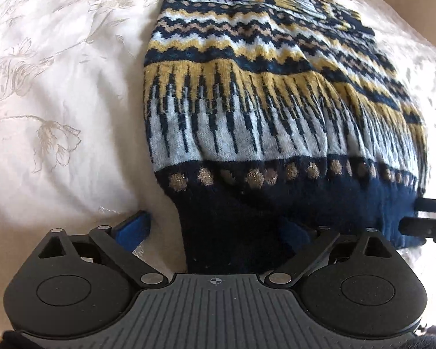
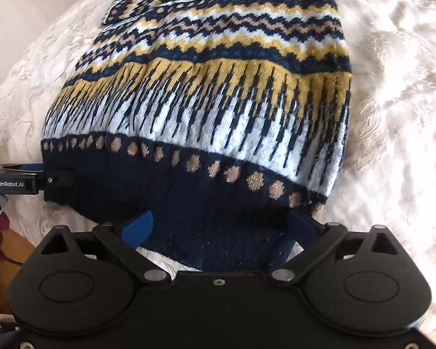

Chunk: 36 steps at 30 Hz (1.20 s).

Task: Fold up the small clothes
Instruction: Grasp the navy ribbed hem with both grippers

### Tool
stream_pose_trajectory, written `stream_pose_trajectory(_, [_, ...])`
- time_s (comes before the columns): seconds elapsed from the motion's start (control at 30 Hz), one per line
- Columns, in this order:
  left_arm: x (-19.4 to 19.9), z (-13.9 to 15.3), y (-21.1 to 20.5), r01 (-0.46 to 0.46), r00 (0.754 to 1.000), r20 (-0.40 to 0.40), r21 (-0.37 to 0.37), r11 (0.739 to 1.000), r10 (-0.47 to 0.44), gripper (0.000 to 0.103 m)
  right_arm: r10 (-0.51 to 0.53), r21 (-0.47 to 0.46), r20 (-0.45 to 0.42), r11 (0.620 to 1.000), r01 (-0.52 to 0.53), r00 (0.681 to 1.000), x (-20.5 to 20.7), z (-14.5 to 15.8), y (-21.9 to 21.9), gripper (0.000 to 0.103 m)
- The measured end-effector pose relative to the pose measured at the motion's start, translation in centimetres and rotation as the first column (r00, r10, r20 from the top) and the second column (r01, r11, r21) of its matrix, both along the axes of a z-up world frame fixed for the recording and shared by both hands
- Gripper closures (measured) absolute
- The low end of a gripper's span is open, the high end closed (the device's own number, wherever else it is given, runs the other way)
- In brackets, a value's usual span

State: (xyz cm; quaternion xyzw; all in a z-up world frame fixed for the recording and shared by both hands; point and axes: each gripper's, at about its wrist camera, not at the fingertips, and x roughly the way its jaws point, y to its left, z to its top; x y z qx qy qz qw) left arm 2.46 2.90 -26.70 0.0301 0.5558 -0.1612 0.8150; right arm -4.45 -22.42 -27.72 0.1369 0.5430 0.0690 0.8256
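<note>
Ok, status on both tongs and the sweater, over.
Left tongs and right tongs both wide open, straddling the navy hem, no grip. Patterned sweater flat on white bedspread. Nothing in the way.

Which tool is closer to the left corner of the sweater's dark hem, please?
Left. The left tool stands open astride that corner of the sweater, one finger out on the bedspread. The right tool stands open at the opposite corner.

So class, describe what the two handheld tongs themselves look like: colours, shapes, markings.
Both tongs are black, with two round lobes, silver pivot pins and angled link bars to blue fingers. The left tongs have a ribbed grey centre plate with a crosshair mark; in the right tongs' view they read "GenRobot.AI".
</note>
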Motion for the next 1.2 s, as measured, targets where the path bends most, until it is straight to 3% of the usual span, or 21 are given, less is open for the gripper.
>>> stream_pose_trajectory(0.2, [-0.3, -0.2, -0.5, 0.013, 1.000, 0.016, 0.028, 1.000, -0.014, 0.002, -0.074, 0.072, 0.018, 0.995, 0.072, 0.997, -1.0, 0.3, -1.4, 0.001])
stream_pose_trajectory(0.33, [-0.7, -0.4, -0.5, 0.000, 0.999, 0.035, 0.022, 1.000, -0.001, 0.001, -0.130, 0.056, 0.049, 0.990, 0.127, 0.990, -2.6, 1.1, -2.2, 0.001])
stream_pose_trajectory(0.5, [-1.0, -0.5, -0.5, -0.011, 0.999, 0.042, 0.027, 1.000, 0.009, 0.001, -0.163, 0.067, 0.001, 0.984, 0.162, 0.987, -4.0, 0.0, -3.4, 0.002])
stream_pose_trajectory(0.67, [-1.2, -0.4, -0.4, 0.008, 0.999, 0.049, 0.033, 0.999, -0.010, 0.002, -0.157, 0.098, -0.017, 0.983, 0.158, 0.988, -3.6, -0.6, -3.8, 0.019])
stream_pose_trajectory(0.77, [-1.6, -0.2, -0.1, 0.008, 0.998, 0.067, 0.024, 1.000, -0.009, 0.010, -0.147, 0.129, -0.025, 0.980, 0.149, 0.989, -2.9, -0.6, -3.7, 0.036])
stream_pose_trajectory(0.9, [-2.2, 0.2, 0.4, 0.002, 0.996, 0.084, 0.005, 1.000, -0.003, 0.026, -0.137, 0.141, -0.041, 0.980, 0.141, 0.990, -2.4, -0.8, -3.5, 0.041])
stream_pose_trajectory(0.97, [-2.4, 0.4, 0.7, -0.009, 0.997, 0.080, -0.012, 1.000, 0.010, 0.034, -0.145, 0.149, -0.048, 0.977, 0.151, 0.988, -2.4, -0.9, -3.7, 0.051])
stream_pose_trajectory(1.07, [-2.6, 0.6, 1.0, -0.013, 0.998, 0.066, -0.036, 0.999, 0.016, 0.048, -0.161, 0.181, -0.063, 0.969, 0.169, 0.985, -2.5, -1.1, -4.0, 0.057])
stream_pose_trajectory(1.2, [-2.4, 0.6, 0.8, -0.007, 0.999, 0.046, -0.059, 0.998, 0.009, 0.059, -0.166, 0.204, -0.074, 0.963, 0.178, 0.983, -2.5, -1.1, -4.1, 0.065])
